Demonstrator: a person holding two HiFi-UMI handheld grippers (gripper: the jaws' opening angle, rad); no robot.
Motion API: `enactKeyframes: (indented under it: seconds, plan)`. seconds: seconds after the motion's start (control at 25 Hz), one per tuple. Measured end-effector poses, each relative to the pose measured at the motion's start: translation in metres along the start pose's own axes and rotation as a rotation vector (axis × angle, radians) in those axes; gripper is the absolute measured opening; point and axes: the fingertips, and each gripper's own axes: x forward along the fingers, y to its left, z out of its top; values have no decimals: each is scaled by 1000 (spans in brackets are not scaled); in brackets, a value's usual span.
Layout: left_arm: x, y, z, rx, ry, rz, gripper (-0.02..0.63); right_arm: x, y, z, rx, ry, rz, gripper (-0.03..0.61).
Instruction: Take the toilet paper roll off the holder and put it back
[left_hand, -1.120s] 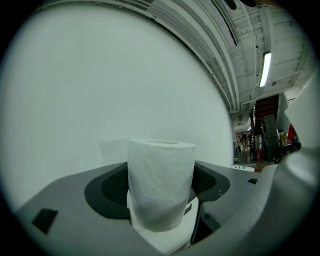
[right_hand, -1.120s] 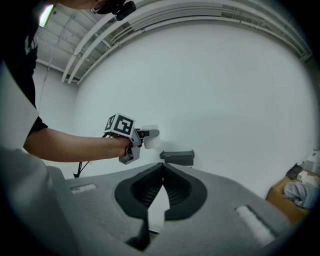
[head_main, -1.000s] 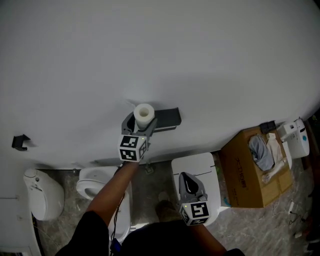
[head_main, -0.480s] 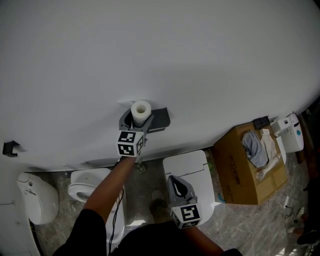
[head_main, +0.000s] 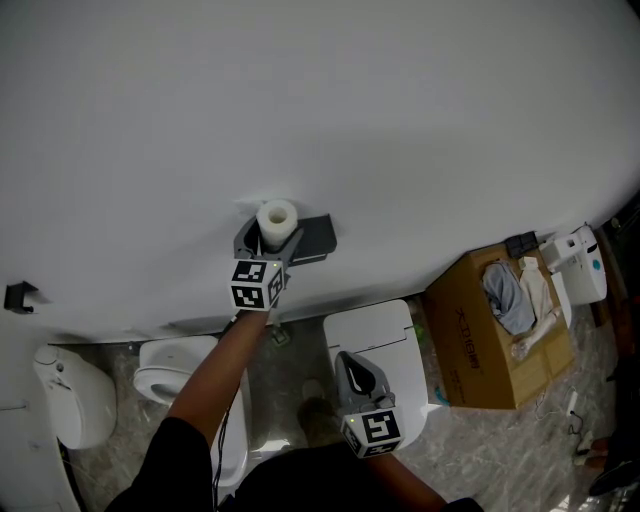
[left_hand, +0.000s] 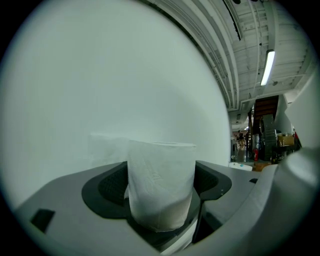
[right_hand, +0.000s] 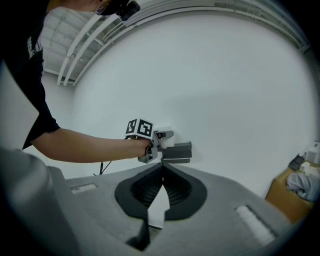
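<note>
**Desk:** Barely anything has moved since half a second ago, then?

**Photographer:** Right. The toilet paper roll (head_main: 277, 221) sits where it was, upright against the white wall (head_main: 300, 100), clamped between the jaws of the left gripper (head_main: 268, 240). The left gripper view shows both pads pressed to the sides of the roll.

**Desk:** And the holder?

**Photographer:** The dark grey holder (head_main: 316, 238) is fixed to the wall just to the right of the roll, touching or nearly so. Whether the roll is on it, I cannot tell.

**Desk:** What about the other hand?

**Photographer:** The right gripper (head_main: 362, 375) hangs low, well apart from the roll, over a white box-shaped unit (head_main: 385, 325). Its jaws are closed tip to tip with nothing in them.

**Desk:** Surroundings?

**Photographer:** A toilet (head_main: 180, 375) stands below the person's outstretched left arm (head_main: 215, 365), and an open cardboard box (head_main: 470, 345) stands on the floor at the right
</note>
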Motion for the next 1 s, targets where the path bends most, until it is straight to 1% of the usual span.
enactKeyframes:
  seconds: [0.12, 0.28, 0.36, 0.48, 0.64, 0.8, 0.92, 1.0]
  plan:
    - [-5, 0, 4, 2, -6, 0, 403, -5, -4, -3, 11, 2, -10, -2]
    - [-18, -2, 15, -4, -21, -13, 414, -10, -7, -1, 17, -2, -18, -2]
    - [-32, -3, 24, -5, -36, -13, 416, -12, -6, 2, 15, -9, -18, -2]
    - [-63, -2, 39, -9, -61, 8, 415, -16, 0, 10, -1, -22, -10, -2]
    - [-117, -7, 54, -16, -71, 24, 414, -22, 13, 22, 3, -54, 6, -3]
    - [-192, -17, 66, -5, -117, 50, 413, -32, 32, 30, -7, -74, 28, -2]
    - [-259, -24, 68, -54, -168, 100, 408, -39, 54, 36, -14, -89, 51, -2]
    - [-300, -32, 62, -77, -188, 117, 396, -42, 70, 36, -17, -92, 73, -2]
